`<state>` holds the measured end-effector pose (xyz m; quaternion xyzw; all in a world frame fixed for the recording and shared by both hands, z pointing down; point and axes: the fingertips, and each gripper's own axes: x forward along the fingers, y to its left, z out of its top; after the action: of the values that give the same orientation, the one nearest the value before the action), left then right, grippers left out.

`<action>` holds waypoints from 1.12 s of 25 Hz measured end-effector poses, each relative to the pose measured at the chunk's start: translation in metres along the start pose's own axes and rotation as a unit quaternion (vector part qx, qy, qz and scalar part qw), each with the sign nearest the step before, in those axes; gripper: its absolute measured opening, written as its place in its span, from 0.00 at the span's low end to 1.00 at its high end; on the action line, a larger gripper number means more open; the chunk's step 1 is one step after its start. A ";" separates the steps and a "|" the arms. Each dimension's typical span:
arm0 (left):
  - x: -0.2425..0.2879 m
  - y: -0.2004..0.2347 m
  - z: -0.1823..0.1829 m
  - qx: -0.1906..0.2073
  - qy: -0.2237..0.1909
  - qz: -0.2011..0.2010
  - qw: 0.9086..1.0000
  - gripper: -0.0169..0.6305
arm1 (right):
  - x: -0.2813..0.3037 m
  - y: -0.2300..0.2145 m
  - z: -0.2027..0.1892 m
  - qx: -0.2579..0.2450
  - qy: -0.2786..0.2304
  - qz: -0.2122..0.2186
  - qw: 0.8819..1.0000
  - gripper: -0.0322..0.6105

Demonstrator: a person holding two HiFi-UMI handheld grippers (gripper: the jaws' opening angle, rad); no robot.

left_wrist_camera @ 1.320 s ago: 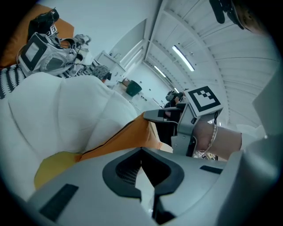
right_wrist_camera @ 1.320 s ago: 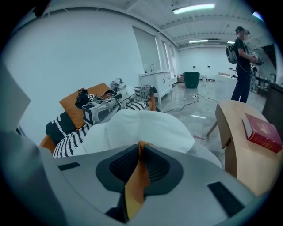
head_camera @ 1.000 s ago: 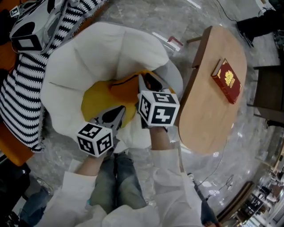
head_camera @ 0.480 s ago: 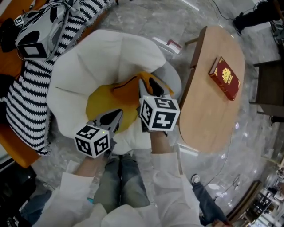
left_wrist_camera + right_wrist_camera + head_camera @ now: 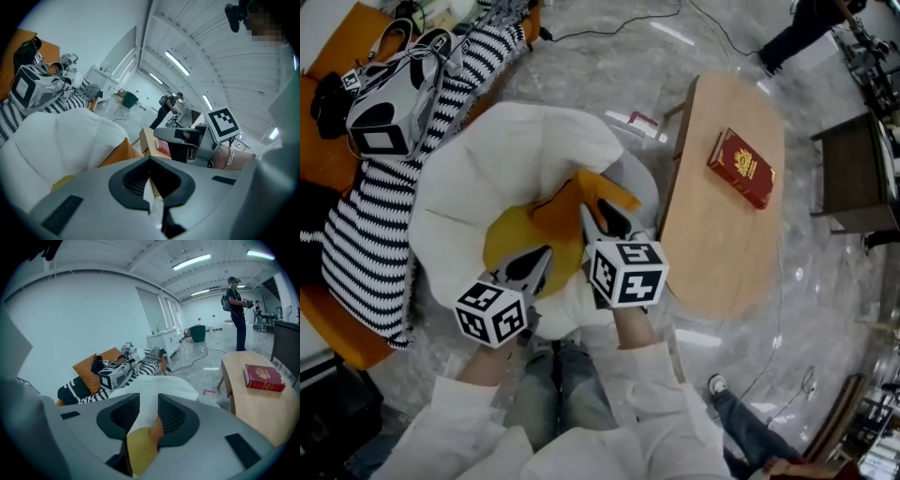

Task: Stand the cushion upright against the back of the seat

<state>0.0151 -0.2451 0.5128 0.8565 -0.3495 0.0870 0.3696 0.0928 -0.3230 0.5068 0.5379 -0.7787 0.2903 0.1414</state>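
A cushion [image 5: 520,234], yellow on one side and orange on the other, lies slumped in the seat of a white puffy chair [image 5: 478,178]. Its orange corner [image 5: 581,192] points toward the chair's back. My right gripper [image 5: 600,217] hovers over that corner. Its jaws have just been opening and stand apart [image 5: 148,399], and the cushion [image 5: 140,451] shows in the gap between them. My left gripper [image 5: 539,261] is over the cushion's near yellow edge, and its tips meet [image 5: 150,160]. In the left gripper view the orange fabric [image 5: 117,153] lies just left of the jaws.
A light wooden table [image 5: 722,234] stands right of the chair, with a red book [image 5: 741,167] on it. At left are a striped cushion [image 5: 366,234], an orange sofa [image 5: 337,150] and a grey-white device [image 5: 384,117]. A person [image 5: 236,310] stands far off.
Both grippers have risen from the seat toward the camera. The head view has shifted, so the table and book now sit further left. The cushion stays in the seat.
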 end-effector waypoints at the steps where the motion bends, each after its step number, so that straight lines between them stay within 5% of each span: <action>1: -0.005 -0.006 0.003 0.001 -0.003 -0.001 1.000 0.04 | -0.010 0.003 0.004 -0.002 -0.004 0.000 1.000 0.24; 13: -0.079 -0.092 0.039 0.021 -0.027 -0.025 0.999 0.04 | -0.133 0.062 0.052 0.008 -0.071 0.013 0.997 0.24; 28: -0.157 -0.199 0.062 0.077 -0.049 -0.072 0.993 0.04 | -0.265 0.151 0.081 -0.062 -0.136 0.094 0.984 0.09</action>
<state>0.0243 -0.1084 0.2911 0.9085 -0.2972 0.0444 0.2905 0.0622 -0.1333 0.2565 0.4868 -0.8543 0.1778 0.0395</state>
